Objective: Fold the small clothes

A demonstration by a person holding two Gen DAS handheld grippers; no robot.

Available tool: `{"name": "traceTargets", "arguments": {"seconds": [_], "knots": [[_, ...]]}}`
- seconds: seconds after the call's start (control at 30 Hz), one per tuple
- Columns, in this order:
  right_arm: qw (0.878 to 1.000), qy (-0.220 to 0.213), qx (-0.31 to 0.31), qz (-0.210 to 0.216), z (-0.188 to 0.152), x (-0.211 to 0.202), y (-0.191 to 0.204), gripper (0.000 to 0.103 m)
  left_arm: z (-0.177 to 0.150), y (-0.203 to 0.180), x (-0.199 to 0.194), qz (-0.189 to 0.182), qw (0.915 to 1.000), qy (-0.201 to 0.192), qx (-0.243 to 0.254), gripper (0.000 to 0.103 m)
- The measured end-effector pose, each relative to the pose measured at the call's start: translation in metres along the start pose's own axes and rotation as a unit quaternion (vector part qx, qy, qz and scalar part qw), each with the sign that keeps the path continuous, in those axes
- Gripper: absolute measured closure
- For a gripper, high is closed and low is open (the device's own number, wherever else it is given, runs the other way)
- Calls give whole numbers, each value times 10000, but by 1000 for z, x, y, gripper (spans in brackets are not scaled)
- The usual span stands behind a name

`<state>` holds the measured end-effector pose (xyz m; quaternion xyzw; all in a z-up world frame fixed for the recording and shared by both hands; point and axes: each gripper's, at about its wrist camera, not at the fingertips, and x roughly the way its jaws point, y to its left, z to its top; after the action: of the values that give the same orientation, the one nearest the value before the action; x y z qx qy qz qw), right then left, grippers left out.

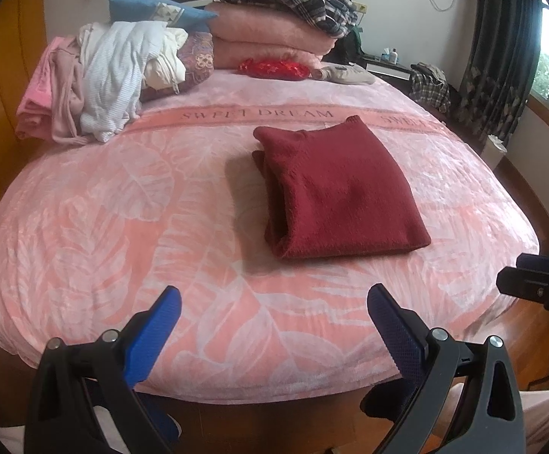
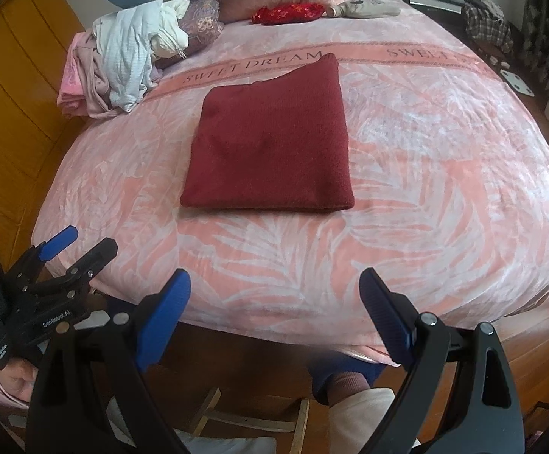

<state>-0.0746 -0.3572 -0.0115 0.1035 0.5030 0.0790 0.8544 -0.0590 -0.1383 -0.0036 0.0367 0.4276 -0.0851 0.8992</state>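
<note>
Right now your red sweater (image 2: pixel 270 136) lies folded mid-bed on the pink blanket (image 2: pixel 425 189), long axis running from you toward the headboard, far corner touching the band reading "SWEET DREAM" (image 2: pixel 255 65). Your left gripper (image 1: pixel 274 317) and right gripper (image 2: pixel 274 302) hang spread wide and empty at the near edge.

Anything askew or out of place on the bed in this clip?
The folded dark red knit sweater lies neat, slightly rotated on the pink leaf-print blanket. Only the crumpled white and pink clothes pile looks untidy.
</note>
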Motion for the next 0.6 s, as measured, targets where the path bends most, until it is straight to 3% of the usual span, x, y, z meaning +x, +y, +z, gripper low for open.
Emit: {"name": "traceTargets", "arguments": {"seconds": [0.6], "knots": [[10000, 9, -21, -59, -3, 2, -1, 12, -6, -8, 7, 29, 10000, 70, 63, 4]]}}
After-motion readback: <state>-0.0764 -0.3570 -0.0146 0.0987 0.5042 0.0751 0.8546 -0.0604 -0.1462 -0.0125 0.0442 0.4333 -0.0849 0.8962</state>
